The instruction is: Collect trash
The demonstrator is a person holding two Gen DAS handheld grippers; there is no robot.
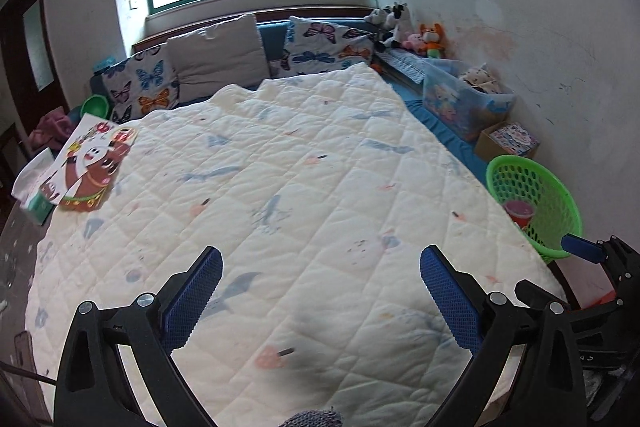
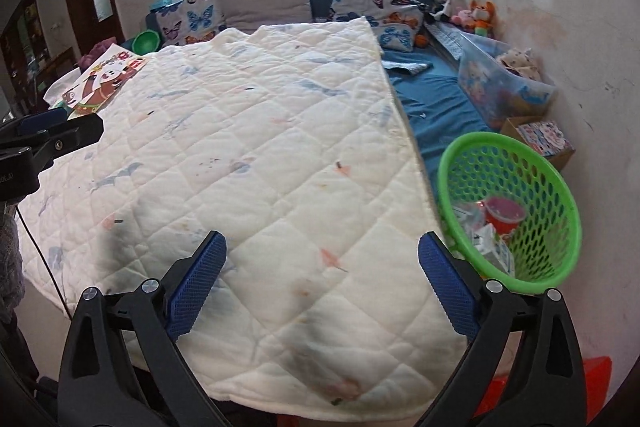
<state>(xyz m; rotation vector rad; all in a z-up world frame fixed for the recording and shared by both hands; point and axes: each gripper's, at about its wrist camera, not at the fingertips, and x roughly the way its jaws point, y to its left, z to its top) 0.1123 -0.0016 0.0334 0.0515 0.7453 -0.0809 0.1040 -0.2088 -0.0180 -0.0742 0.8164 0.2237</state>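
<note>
**Both grippers empty above the quilt**

Left wrist view: our left hand-held gripper [image 1: 320,267] hovers spread wide over the quilt [image 1: 280,167].

Right wrist view: our right hand-held gripper [image 2: 322,253] gapes empty; trash [image 2: 496,227] lies in the green basket [image 2: 560,183] beside the bed.

Nothing legible appears in either view. The cartoon picture book [image 1: 90,169] carries coloured characters too blurred to read, and faint marks on the left claw's body [image 2: 12,179] stay illegible.
</note>
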